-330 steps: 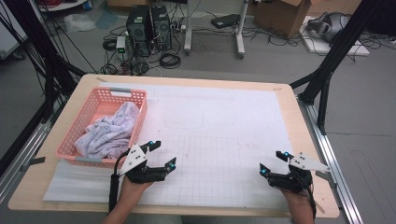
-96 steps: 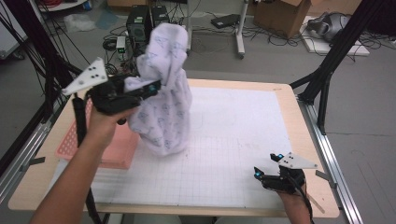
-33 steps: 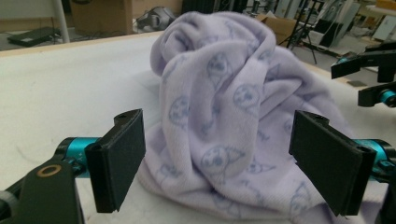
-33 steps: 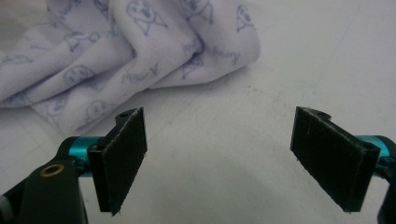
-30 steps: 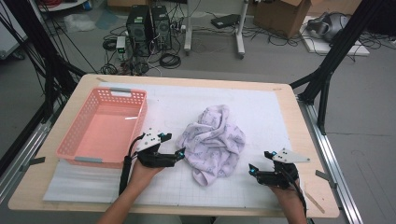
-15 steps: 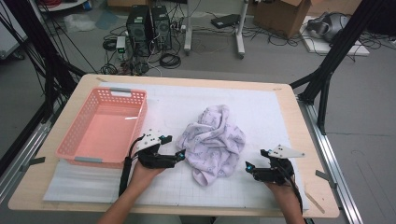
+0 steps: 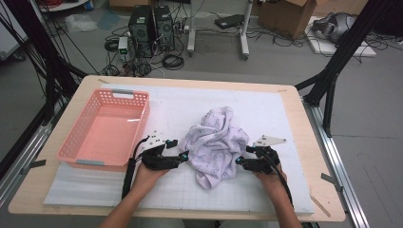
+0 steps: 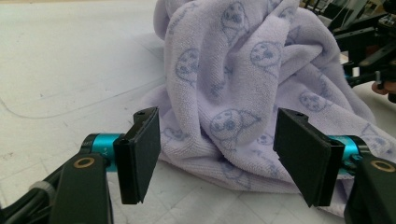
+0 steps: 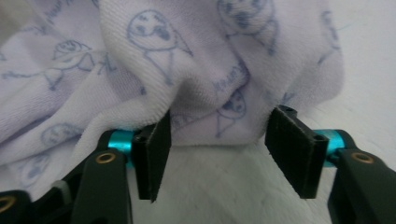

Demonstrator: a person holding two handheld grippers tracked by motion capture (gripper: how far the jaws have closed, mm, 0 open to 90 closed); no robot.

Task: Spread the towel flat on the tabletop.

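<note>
The left gripper (image 7: pixel 183 155) sits at the left flank of the crumpled towel (image 7: pixel 216 142), which lies on the white mat (image 7: pixel 285 118) around the middle of the table, a little toward the near edge. Its jaws have just been closing but stand apart, with the towel's hem just beyond the pads and nothing pinched yet. To do this well, it should slide forward until a single hem fold lies between the pads (image 8: pixel 142 154), low against the mat, before squeezing; grabbing a thick bunch would make spreading harder.

The towel itself is pale lilac terry printed with small blue cartoon figures, heaped in soft folds with a peak toward the far side and a tongue trailing toward the near edge. It looks limp and likely to drag rather than slide.

The right gripper (image 7: pixel 239 162) meets the towel's right flank. Its jaws have also just been closing; a fold droops over the left pad (image 9: pixel 156 149) and hangs into the gap, yet the pads do not press it. It should nose in slightly deeper, so the edge sits squarely between both pads.

The pink basket (image 7: pixel 76 142) stands empty near the left edge.
</note>
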